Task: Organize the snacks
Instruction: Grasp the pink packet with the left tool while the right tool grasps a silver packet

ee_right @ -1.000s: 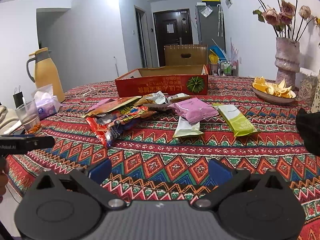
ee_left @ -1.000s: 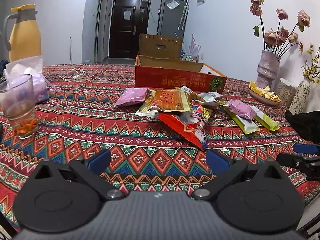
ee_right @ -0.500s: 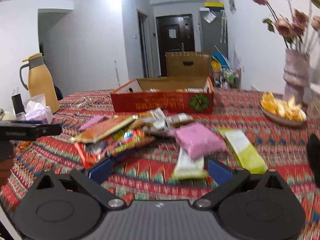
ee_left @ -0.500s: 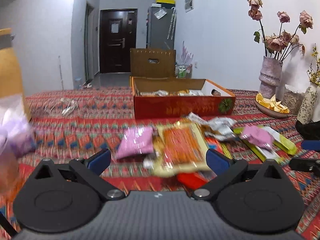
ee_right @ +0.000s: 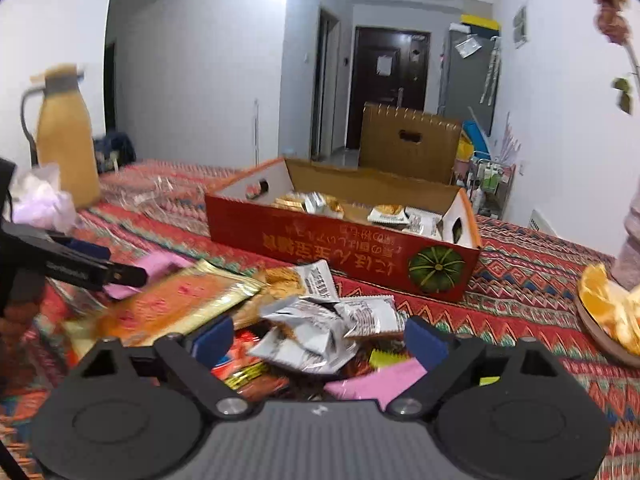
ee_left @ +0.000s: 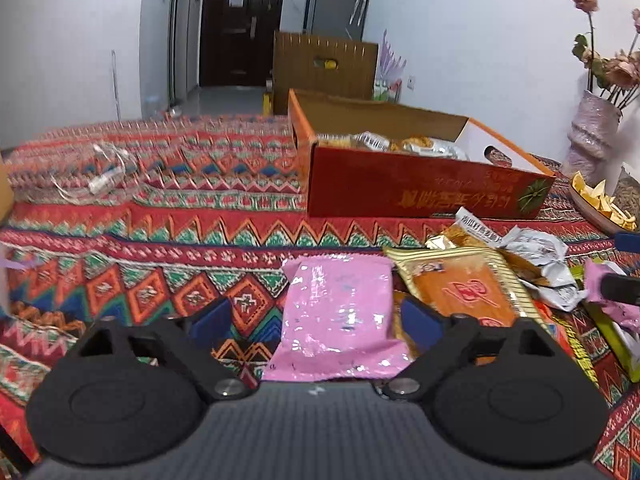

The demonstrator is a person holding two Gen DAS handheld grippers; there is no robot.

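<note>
Snack packets (ee_right: pixel 320 332) heaped before red box (ee_right: pixel 344 252); both claws closing, pads touching nothing; thermos (ee_right: pixel 66 136) far left.

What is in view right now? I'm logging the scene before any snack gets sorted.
Cardboard box: one, red outside, open, behind the pile, some packets already inside.
Pink packet: one, between the left pads, not yet pinched.
Orange packet: one, gold-edged, right of the pink one.
Silver packets: several, crumpled, between the right pads, not pinched.
Tablecloth: one, red patterned, under everything.
Jug: one, yellow, far left.
Vase: one, pale, dried flowers, far right.
Plate: one, yellow pieces on it, right edge.
Left hand-held gripper: black, blue pads, jaws closing.
Right hand-held gripper: same, jaws closing.
</note>
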